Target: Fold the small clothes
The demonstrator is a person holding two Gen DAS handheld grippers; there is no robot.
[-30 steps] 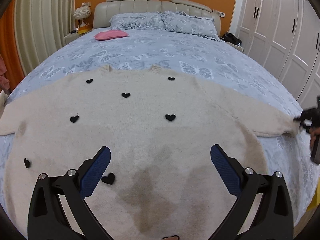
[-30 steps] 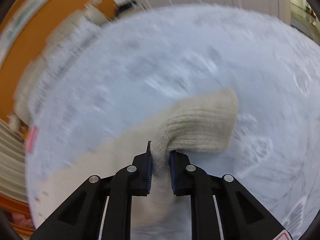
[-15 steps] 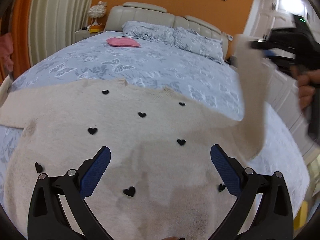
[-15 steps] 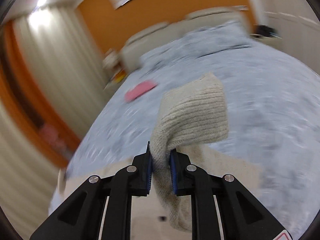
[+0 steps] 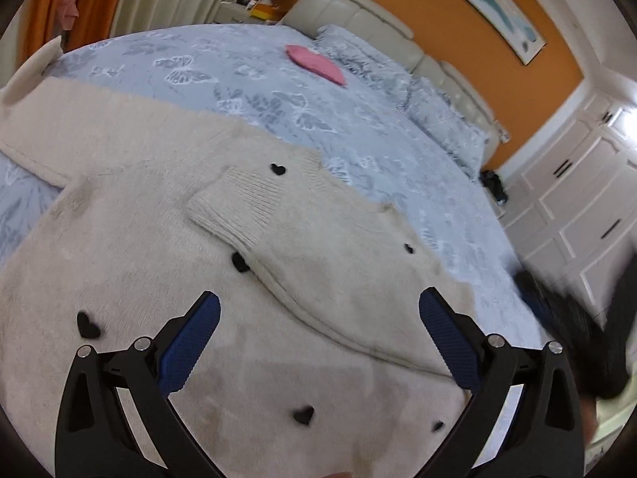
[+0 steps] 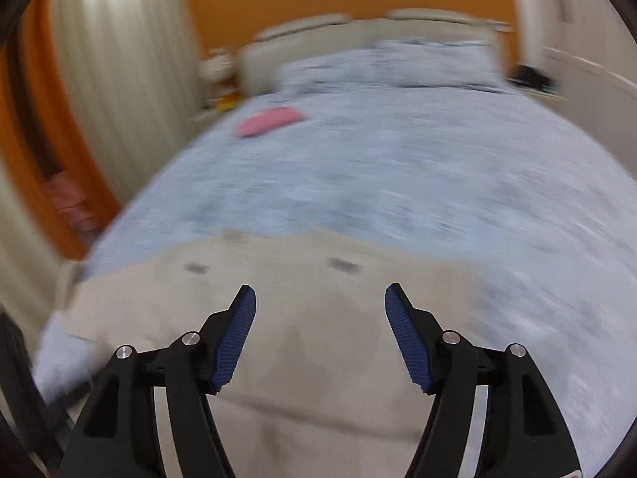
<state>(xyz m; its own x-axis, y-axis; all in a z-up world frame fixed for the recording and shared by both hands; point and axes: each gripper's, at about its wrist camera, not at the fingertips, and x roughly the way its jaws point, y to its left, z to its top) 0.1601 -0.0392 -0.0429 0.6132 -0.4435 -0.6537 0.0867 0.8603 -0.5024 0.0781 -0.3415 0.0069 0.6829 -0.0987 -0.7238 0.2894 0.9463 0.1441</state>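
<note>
A cream knit sweater (image 5: 131, 247) with small black hearts lies flat on the bed. Its right sleeve (image 5: 318, 263) is folded across the chest, with the ribbed cuff (image 5: 239, 207) near the neckline. The left sleeve (image 5: 36, 119) stretches out to the far left. My left gripper (image 5: 318, 338) is open and empty above the sweater's lower body. My right gripper (image 6: 320, 338) is open and empty above the sweater (image 6: 310, 358); that view is blurred by motion.
The bed has a blue butterfly-print cover (image 5: 358, 127) with a pink folded item (image 5: 314, 63) and pillows (image 5: 438, 111) near the headboard. White wardrobes (image 5: 577, 207) stand at the right. Curtains (image 6: 119, 79) and a nightstand are at the left.
My right gripper carried the right sleeve up and over the sweater, let it go on the chest, opened, and pulled back. My left gripper stayed open and tilted leftward.
</note>
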